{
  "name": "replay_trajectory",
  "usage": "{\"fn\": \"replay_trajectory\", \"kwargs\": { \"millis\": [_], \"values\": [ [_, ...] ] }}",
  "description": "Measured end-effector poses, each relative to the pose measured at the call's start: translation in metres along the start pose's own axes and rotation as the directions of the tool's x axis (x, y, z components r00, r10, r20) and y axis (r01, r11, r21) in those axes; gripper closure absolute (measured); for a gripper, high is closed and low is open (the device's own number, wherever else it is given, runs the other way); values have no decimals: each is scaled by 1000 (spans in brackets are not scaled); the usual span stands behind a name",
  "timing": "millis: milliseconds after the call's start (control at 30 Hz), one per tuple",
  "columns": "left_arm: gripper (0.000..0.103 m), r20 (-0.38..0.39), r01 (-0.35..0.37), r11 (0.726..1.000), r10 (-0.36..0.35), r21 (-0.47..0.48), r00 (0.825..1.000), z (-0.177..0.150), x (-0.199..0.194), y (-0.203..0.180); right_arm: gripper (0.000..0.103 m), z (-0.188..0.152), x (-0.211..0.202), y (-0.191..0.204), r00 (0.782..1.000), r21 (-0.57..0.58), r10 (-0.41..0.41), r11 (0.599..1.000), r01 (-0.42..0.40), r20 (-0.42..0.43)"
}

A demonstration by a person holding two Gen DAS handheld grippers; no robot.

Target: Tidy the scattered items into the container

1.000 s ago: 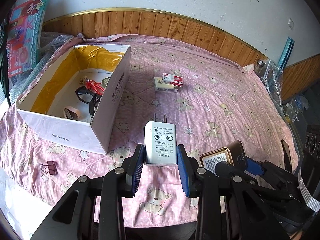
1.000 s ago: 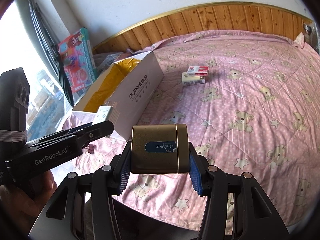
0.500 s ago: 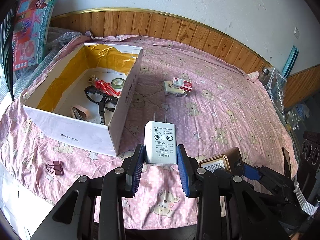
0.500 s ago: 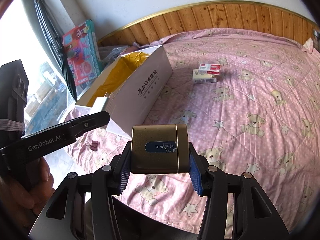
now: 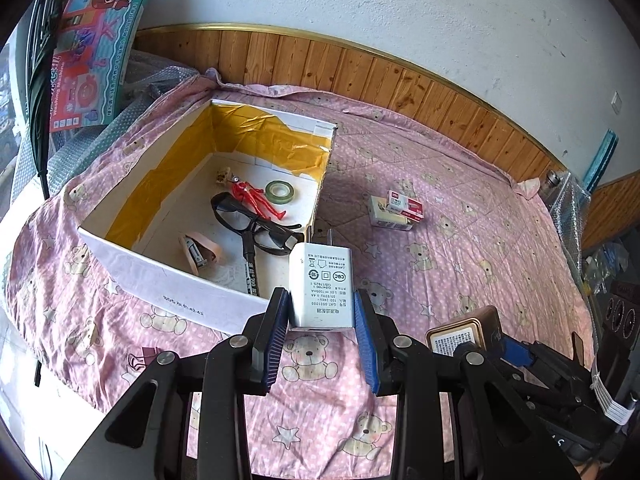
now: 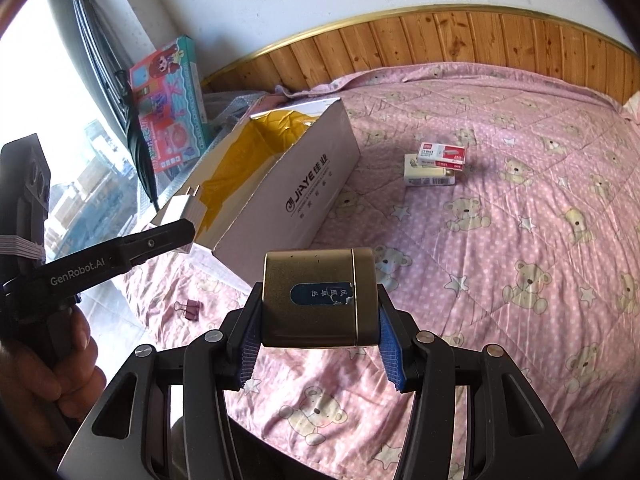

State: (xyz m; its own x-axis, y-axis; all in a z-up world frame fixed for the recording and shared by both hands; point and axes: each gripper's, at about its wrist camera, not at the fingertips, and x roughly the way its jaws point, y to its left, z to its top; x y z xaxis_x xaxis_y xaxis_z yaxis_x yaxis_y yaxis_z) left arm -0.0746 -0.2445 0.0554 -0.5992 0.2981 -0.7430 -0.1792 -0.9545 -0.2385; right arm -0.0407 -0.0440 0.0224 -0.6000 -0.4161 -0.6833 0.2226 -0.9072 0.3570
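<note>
Across the frame spreads a pink bear-print quilt on a bed, backed by wood panelling and a white wall. At upper left of the left view a toy box leans by the window. The box, white outside and yellow-lined, sits left of centre with its top open; glasses, a red figure, a tape roll and a stapler lie inside. Right of it the quilt lies mostly bare, apart from two small cartons stacked mid-bed. A binder clip lies near the bed's lower left edge.

Low in the frame, the left gripper is clamped on a white charger, prongs pointing away, at the box's near right corner. In the right view, the right gripper grips a gold tin over the quilt, short of the box's end. A hand holds the left tool's handle.
</note>
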Motion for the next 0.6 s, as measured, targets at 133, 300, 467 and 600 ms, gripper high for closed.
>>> {"fn": "replay_trajectory", "kwargs": {
  "millis": [133, 300, 467, 600],
  "values": [
    [69, -1, -6, 1000, 6, -4, 1000, 5, 6, 4, 50, 5, 10, -1, 1000, 1, 14, 1000, -14, -16],
    [69, 11, -13, 1000, 13, -16, 1000, 14, 10, 9, 50, 15, 22, 2, 999, -21, 21, 1000, -22, -39],
    [69, 24, -11, 999, 12, -31, 1000, 23, 10, 15, 50, 28, 30, 7, 999, -34, 34, 999, -36, -32],
    [69, 22, -15, 999, 15, -36, 1000, 29, 14, 21, 50, 37, 37, 9, 998, -30, 46, 998, -47, -31]
  ]
}}
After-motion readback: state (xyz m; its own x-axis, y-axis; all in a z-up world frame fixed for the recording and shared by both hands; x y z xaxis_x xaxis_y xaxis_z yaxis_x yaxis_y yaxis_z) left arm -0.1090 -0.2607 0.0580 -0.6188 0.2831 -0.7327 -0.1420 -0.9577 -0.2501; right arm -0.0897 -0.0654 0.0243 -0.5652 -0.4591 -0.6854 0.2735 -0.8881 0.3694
